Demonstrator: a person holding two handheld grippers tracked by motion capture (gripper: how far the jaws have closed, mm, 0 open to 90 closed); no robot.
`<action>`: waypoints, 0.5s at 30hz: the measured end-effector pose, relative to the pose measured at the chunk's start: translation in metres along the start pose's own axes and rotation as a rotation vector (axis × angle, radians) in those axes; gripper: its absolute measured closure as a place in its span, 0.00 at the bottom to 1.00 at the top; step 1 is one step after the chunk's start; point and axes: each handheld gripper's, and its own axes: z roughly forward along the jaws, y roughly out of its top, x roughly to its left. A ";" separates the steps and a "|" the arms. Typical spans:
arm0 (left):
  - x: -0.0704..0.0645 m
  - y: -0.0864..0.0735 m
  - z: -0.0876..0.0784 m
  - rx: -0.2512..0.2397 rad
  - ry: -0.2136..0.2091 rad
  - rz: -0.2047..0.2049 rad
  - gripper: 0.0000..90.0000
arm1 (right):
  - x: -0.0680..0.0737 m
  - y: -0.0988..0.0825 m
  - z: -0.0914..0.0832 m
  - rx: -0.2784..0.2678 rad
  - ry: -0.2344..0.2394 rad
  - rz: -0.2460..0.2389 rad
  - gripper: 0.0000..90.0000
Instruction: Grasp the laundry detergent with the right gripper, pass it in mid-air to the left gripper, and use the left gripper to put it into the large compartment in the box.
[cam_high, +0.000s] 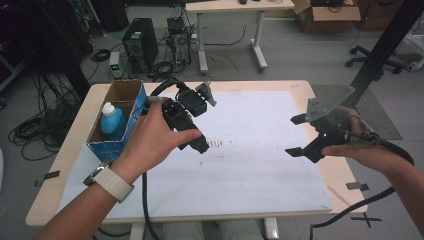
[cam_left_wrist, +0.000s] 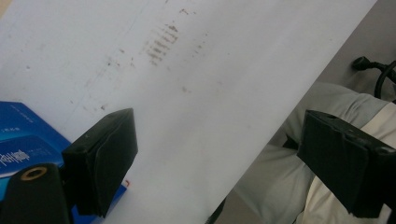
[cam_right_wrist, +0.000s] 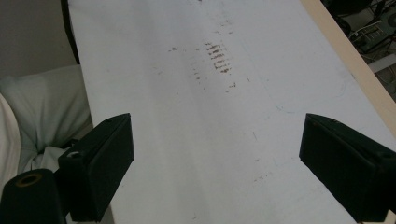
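Cardboard box (cam_high: 116, 117) with blue bottle (cam_high: 112, 121) flanks left gripper (cam_left_wrist: 217, 163); both jaws spread, empty.

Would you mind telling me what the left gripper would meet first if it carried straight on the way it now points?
Most likely the white sheet covering the table, near the brown smudge marks. The left gripper has open, empty jaws and nothing stands between them and the sheet, though depth is hard to judge.
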 end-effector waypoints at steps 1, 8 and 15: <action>0.000 0.000 0.000 0.000 -0.001 -0.003 0.14 | 0.000 0.000 0.000 0.000 0.001 0.000 0.11; 0.002 -0.001 0.000 -0.001 0.004 -0.008 0.14 | 0.000 0.000 0.001 0.003 0.004 -0.001 0.11; 0.002 -0.002 0.000 -0.005 0.003 -0.011 0.14 | 0.000 0.001 0.001 0.003 0.003 -0.004 0.11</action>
